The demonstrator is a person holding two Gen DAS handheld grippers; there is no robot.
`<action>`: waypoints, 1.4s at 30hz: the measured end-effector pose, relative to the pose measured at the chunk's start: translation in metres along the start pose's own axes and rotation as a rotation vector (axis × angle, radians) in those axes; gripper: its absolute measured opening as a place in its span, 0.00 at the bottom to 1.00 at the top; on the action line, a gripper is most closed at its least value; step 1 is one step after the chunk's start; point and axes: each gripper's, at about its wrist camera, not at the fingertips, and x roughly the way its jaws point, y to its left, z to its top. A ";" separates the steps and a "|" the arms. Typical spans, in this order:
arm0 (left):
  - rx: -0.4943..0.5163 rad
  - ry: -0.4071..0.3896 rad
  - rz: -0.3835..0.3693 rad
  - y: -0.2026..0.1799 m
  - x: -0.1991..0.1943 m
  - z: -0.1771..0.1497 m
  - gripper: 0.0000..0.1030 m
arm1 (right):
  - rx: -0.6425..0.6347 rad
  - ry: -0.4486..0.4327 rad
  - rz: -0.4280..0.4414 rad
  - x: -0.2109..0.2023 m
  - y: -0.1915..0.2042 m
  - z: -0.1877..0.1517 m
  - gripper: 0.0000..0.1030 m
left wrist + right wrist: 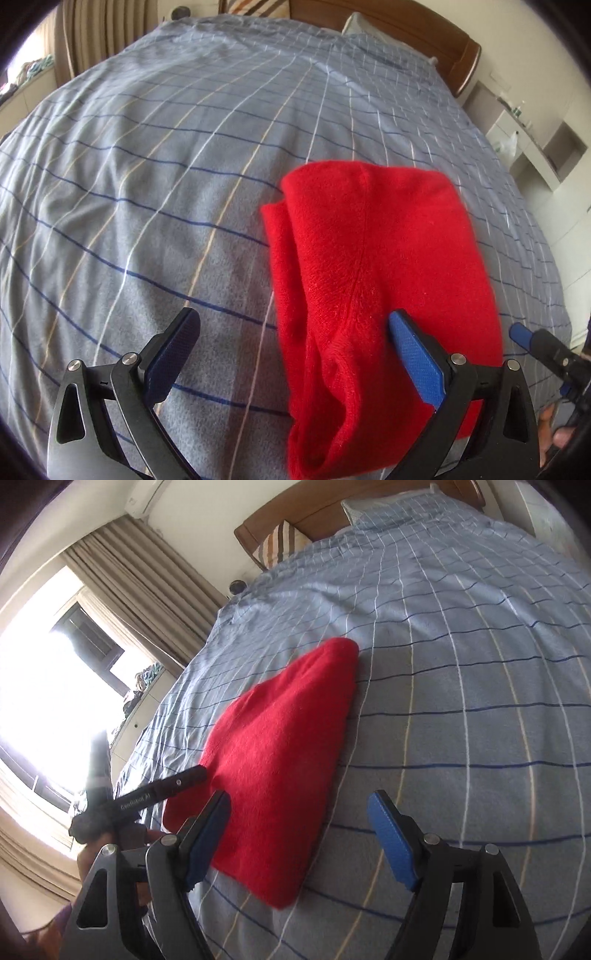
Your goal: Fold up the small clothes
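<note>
A folded red fleece garment (pixel 373 280) lies on the blue checked bedcover (pixel 166 184). My left gripper (pixel 295 336) is open and empty; its right finger lies against the garment's near part and its left finger is over bare bedcover. In the right wrist view the garment (pixel 280 753) lies ahead and to the left. My right gripper (pixel 301 825) is open and empty, its left finger at the garment's near edge. The left gripper also shows there as a black bar (pixel 159 790) at the garment's left side.
A wooden headboard (pixel 443 40) and pillows (pixel 280 542) are at the far end of the bed. White shelving (pixel 535 147) stands by the bed. Curtains (pixel 140 590) and a bright window (pixel 33 686) are on the other side.
</note>
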 end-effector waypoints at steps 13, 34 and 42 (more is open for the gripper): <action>0.082 0.075 -0.102 -0.019 0.019 0.010 0.29 | -0.143 0.127 -0.124 0.096 0.030 0.027 0.36; 0.371 -0.258 0.214 -0.091 -0.055 -0.044 1.00 | -0.316 -0.056 -0.443 -0.035 -0.015 0.025 0.89; 0.366 -0.349 0.287 -0.131 -0.146 -0.100 1.00 | -0.428 -0.068 -0.442 -0.126 0.030 -0.054 0.90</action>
